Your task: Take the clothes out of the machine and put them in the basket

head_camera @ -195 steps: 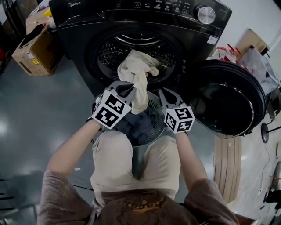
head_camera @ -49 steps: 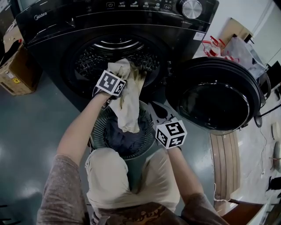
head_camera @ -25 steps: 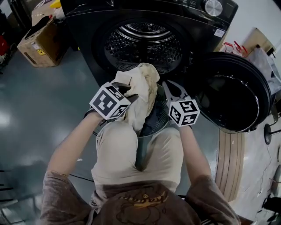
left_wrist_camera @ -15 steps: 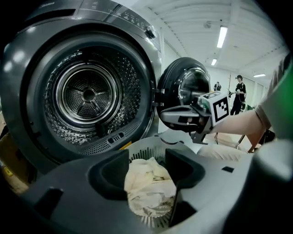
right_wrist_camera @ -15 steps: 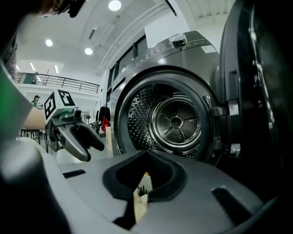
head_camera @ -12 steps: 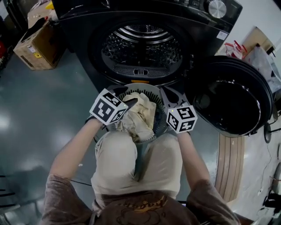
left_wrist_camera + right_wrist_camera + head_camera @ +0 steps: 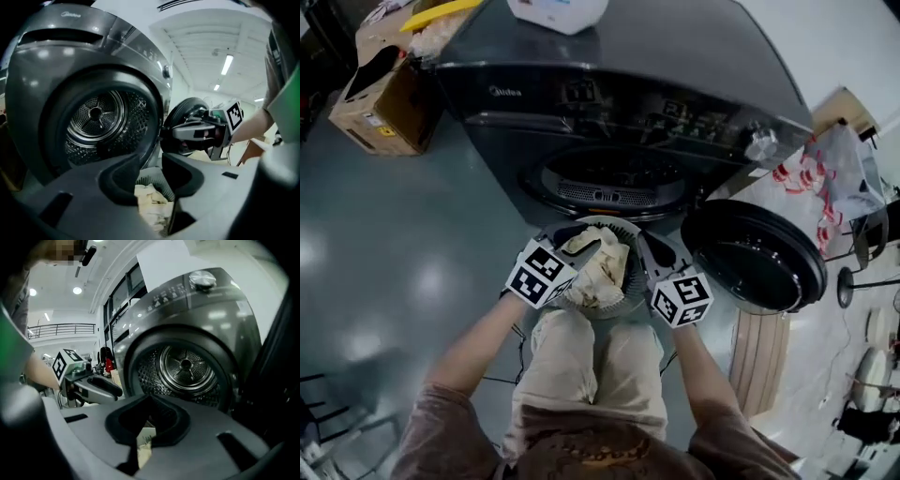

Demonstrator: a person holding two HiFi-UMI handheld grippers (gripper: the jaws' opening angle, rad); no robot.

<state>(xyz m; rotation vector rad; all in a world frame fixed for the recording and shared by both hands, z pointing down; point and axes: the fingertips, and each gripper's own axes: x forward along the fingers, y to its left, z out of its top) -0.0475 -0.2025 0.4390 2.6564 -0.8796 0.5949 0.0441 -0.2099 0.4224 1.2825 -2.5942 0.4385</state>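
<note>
Grey plastic jaws of the left gripper (image 7: 150, 161) stand a little apart. They have just been closing, and nothing is pressed between them. Through the gap shows a crumpled cream cloth (image 7: 151, 206) lying below. The right gripper (image 7: 149, 399) has its jaw tips together, with only a sliver of the same cloth visible through the slit behind them.

In the head view, both bare forearms reach up from the lower edge to mid-frame. The left gripper (image 7: 567, 234) and right gripper (image 7: 649, 246) are side by side, one at each side of a round grey ribbed plastic basket (image 7: 609, 223), and both tilt slightly down toward the machine's mouth. Each gripper view shows the other gripper alongside.

The basket sits in front of the person's beige-trousered knees (image 7: 595, 347). The cream cloth (image 7: 598, 270) is heaped in it and fills most of its mouth.

Just above it in the frame is a dark grey front-loading washing machine (image 7: 609, 103). Its round black door (image 7: 757, 267) hangs open at centre right. Both gripper views look into the perforated steel drum (image 7: 96, 115).

A white box (image 7: 558, 11) rests on the machine's top at the upper edge. An open brown cardboard box (image 7: 375, 103) sits on the glossy grey floor (image 7: 384, 272) at upper left.
</note>
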